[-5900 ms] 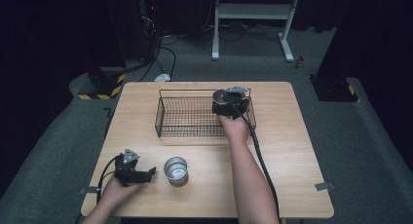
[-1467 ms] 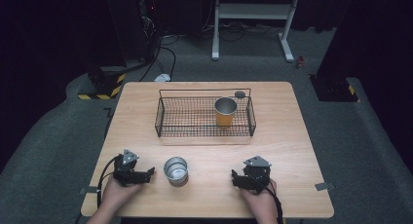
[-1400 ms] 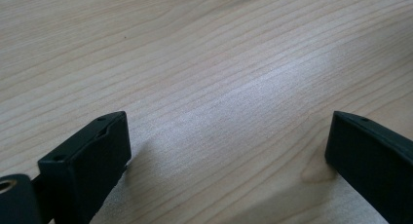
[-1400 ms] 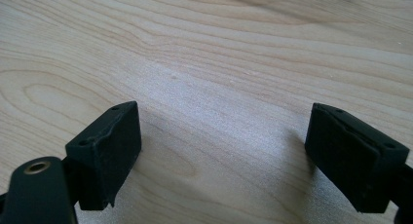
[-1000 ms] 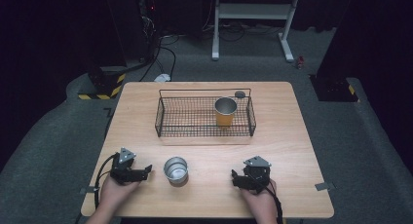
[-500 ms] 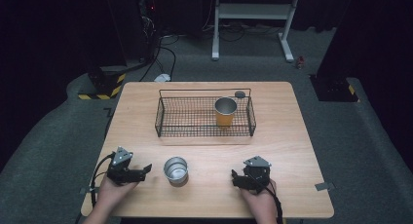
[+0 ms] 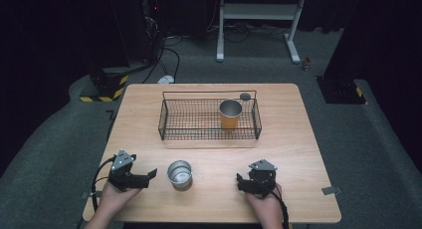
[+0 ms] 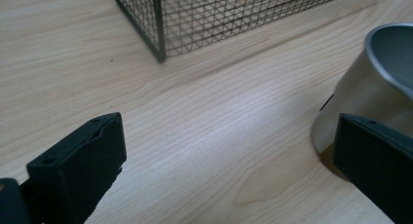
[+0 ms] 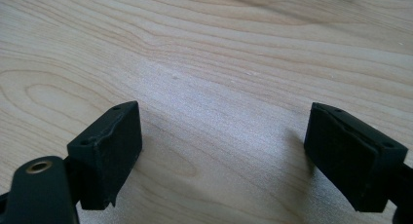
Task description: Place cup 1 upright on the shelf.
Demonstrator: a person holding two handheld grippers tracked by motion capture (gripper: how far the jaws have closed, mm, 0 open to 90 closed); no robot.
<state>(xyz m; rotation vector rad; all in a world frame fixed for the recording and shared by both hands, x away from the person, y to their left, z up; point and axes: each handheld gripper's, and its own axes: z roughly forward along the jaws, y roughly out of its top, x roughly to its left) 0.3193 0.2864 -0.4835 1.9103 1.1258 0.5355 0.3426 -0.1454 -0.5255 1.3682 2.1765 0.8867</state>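
Your left gripper (image 7: 149, 175) sits open beside the steel cup (image 7: 179, 173) on the table (image 7: 298, 139); your right gripper (image 7: 241, 184) rests open, empty. An orange cup (image 7: 230, 114) stands in the wire basket (image 7: 174, 122).

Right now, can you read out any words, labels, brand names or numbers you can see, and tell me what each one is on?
None can be read.
Steel cup: no lettering shows.
Orange cup in the wire basket: plain, no label shows.
Left tongs and right tongs: no markings show.
Wooden table: bare grain.
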